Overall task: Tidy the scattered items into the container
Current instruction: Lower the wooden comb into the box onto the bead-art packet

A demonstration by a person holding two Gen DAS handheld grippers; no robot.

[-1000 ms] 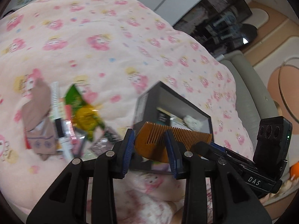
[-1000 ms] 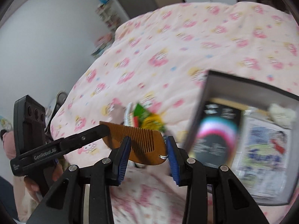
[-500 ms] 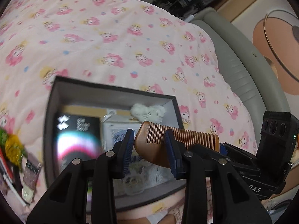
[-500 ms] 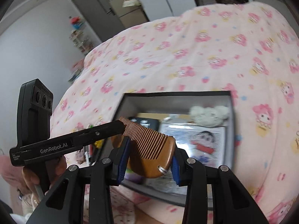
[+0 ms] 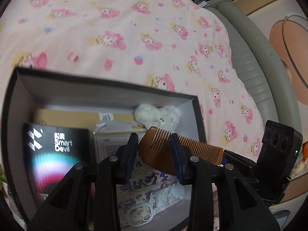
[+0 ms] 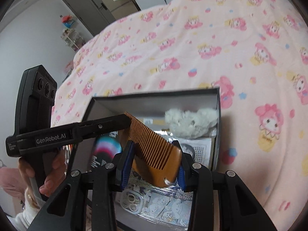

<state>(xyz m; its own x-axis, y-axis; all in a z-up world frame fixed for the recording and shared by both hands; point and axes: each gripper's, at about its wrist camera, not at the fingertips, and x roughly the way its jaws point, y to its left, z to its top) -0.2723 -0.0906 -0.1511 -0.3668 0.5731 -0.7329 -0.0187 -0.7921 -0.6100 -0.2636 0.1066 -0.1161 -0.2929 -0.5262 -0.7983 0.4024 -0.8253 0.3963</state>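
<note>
Pink cartoon-print bedspread (image 5: 123,28) carries the dark open box (image 5: 107,88); both jaws clamp one brown wooden comb (image 6: 154,150) above it, ends shared for a level drop.

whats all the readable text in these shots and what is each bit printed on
"Smart Devil": on the black packet lying in the box; the characters above it are too blurred to read.
"GenRobot.AI": on the side of the left gripper, seen from the right wrist.
"LX01", roughly: small code on the white card in the box, not sharp.
Comic-print lettering on the phone case: too blurred to read.
Tag on the white plush: illegible.
</note>
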